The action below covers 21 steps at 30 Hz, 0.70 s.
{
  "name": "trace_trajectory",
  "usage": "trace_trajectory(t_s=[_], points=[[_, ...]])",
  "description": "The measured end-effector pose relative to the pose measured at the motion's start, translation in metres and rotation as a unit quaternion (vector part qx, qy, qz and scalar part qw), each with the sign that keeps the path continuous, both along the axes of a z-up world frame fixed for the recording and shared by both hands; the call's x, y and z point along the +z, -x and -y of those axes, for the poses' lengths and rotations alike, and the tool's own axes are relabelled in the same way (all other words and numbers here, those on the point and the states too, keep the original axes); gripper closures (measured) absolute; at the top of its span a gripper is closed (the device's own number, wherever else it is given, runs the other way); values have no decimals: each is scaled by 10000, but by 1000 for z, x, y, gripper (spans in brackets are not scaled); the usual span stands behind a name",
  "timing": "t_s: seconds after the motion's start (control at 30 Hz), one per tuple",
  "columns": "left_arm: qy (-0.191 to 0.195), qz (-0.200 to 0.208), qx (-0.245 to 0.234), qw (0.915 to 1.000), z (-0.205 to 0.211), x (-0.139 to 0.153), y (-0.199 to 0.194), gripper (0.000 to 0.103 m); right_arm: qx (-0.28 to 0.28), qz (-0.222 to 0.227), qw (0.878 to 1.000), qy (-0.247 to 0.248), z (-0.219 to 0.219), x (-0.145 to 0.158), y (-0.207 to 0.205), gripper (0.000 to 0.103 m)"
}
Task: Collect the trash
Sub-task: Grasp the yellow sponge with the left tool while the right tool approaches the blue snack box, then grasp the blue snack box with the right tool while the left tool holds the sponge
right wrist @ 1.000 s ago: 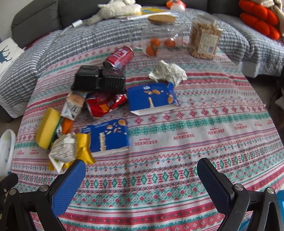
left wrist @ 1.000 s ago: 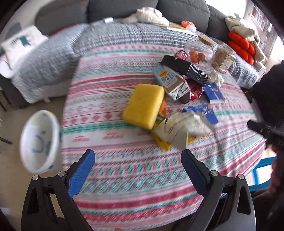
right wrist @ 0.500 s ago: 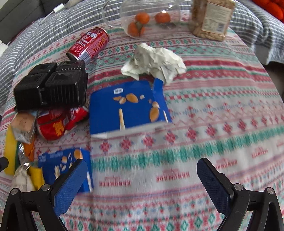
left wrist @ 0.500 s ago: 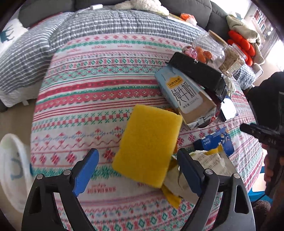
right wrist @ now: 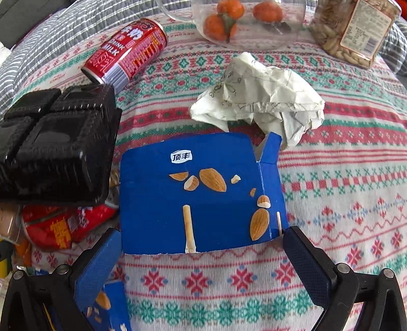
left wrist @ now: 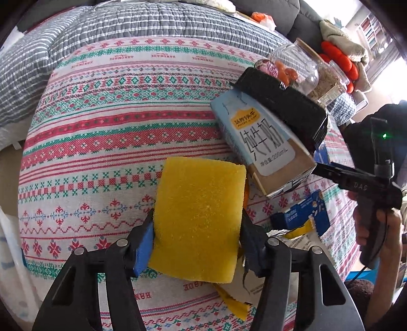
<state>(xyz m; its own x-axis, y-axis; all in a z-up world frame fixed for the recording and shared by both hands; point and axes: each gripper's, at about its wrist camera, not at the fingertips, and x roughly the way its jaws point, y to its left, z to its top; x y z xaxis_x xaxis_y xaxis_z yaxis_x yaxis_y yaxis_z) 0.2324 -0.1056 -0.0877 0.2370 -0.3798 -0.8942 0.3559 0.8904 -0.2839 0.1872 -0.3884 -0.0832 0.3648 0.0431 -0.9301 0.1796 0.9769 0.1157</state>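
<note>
Across the worktop (left wrist: 106,132), spread with a red, green and white patterned cloth, the litter lies in a loose cluster toward the person's right side. Largest of the pieces in the right wrist view is the flattened blue snack box (right wrist: 201,193) printed with almonds, lying flat on the cloth; the right hand-held gripper (right wrist: 201,257) is spread wide, its two blue pads sitting at either near corner of the box without closing on it. Just left of the box a black plastic tray (right wrist: 58,145) rests upside down on a crushed red wrapper (right wrist: 63,226). Beyond the box's far edge and touching it is a crumpled ball of pale paper (right wrist: 259,99), and farther left a red drink can (right wrist: 127,51) lies on its side. At the far rim stand a glass jar of small oranges (right wrist: 236,17) and a jar of nuts (right wrist: 353,28). In the left wrist view the left hand-held gripper (left wrist: 197,242) is clenched on a yellow sponge (left wrist: 198,219), its pads pressing both long sides and denting the near edge. Beyond the sponge a light-blue milk carton (left wrist: 262,145) lies tilted, with the black tray leaning over its far end. A smaller blue box scrap (left wrist: 297,216) and some yellow paper (left wrist: 234,303) lie beside and partly under the sponge.
</note>
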Motion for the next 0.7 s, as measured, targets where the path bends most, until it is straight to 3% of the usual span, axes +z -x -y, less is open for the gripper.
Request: trace_trajectory(t_s=[0.07,0.13,0.2,0.43,0.63,0.7], points=[[47,-4,40,10000,2,2,-3,41,-9,46,10000,-12,1,-1,0,0],[66,13,81,9999,-2,5,-1,41,10,59,10000,-25,0,0,0,16],[80,50,109,9999,-5,9,2,41,55,64,9999,63,0,3,3,25],[145,276,254,9992,-19,27,18,41,-25,88,9994,-337,20,8,25,59],[57,438,482,9979,-38,41,36,41,-126,44,9989,-455,27,15,42,62],[12,454,554,9974,-43,43,40,41,-38,28,9985,-538,23,20,49,57]])
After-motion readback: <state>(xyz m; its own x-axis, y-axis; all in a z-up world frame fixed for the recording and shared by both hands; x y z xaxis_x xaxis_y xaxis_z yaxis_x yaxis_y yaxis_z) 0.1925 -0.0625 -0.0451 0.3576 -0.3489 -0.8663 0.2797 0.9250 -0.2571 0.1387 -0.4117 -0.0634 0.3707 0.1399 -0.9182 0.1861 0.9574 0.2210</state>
